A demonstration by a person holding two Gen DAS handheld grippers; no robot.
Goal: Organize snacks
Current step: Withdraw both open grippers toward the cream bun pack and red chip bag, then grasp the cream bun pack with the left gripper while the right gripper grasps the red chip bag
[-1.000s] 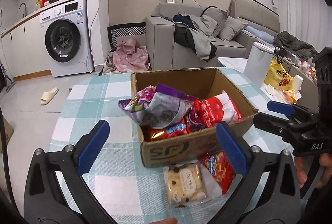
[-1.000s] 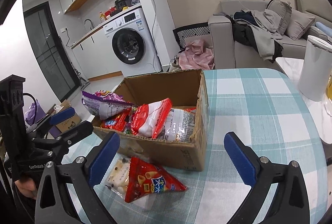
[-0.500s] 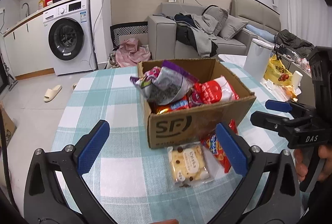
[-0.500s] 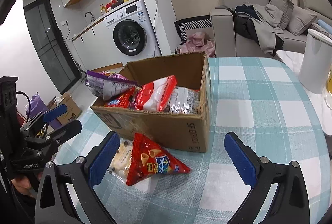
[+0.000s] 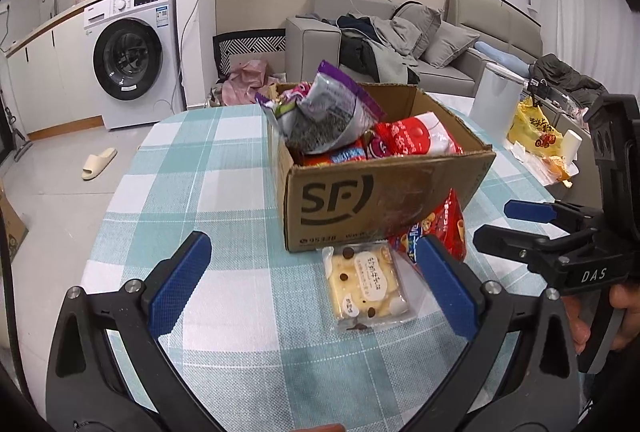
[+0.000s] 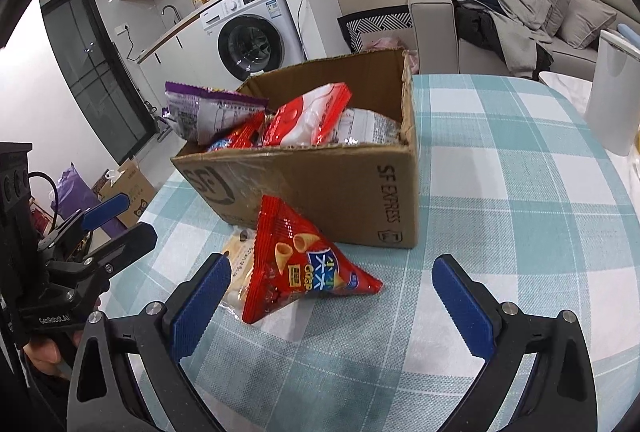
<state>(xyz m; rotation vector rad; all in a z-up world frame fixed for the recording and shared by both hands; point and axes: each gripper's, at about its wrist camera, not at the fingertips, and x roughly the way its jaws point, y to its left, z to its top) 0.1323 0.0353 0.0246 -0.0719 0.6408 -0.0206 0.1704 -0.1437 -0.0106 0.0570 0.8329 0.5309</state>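
A cardboard box (image 5: 384,200) marked SF stands on the checked table and holds several snack bags, among them a purple bag (image 5: 328,112) and a red-and-white bag (image 5: 412,140). The box also shows in the right wrist view (image 6: 328,188). In front of it lie a yellow cake packet (image 5: 366,282) and a red triangular crisp bag (image 6: 300,264), which overlaps the packet's edge. My left gripper (image 5: 312,284) is open and empty, short of the cake packet. My right gripper (image 6: 332,296) is open and empty, with the crisp bag between its fingers' line.
The checked tablecloth (image 5: 224,192) covers a round table. A white bin (image 6: 616,92) stands past the table's right edge. A yellow bag (image 5: 534,130) and clutter lie on a side table at the right. A sofa (image 5: 400,44) and a washing machine (image 5: 132,60) stand behind.
Both grippers have pulled back and lowered towards the near side of the table. The box now appears farther off and the two packets in front of it show fully. Both jaws stay open.
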